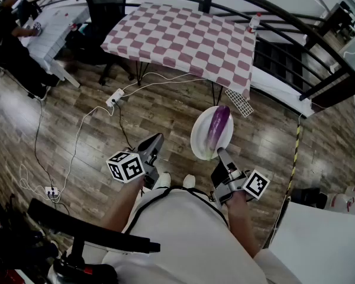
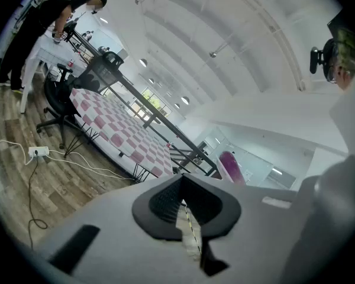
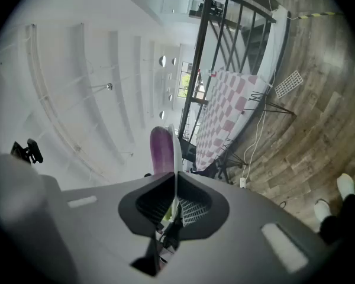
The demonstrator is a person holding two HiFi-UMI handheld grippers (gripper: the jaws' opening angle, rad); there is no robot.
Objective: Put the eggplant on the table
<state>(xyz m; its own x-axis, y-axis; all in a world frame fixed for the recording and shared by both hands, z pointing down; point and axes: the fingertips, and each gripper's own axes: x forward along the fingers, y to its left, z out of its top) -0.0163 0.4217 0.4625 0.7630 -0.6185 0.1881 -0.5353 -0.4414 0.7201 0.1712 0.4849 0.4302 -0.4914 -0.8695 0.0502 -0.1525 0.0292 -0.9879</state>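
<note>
right hand-held gripper clamps plate, eggplant on it

Checkered table, small bottle at corner

Ahead of the left gripper and the right gripper with its plate, the wooden floor lies open up to the checkered table, crossed only by white cables and a power strip. The tabletop is free but for a small bottle at its far right corner. A black railing closes off the space beyond.
</note>
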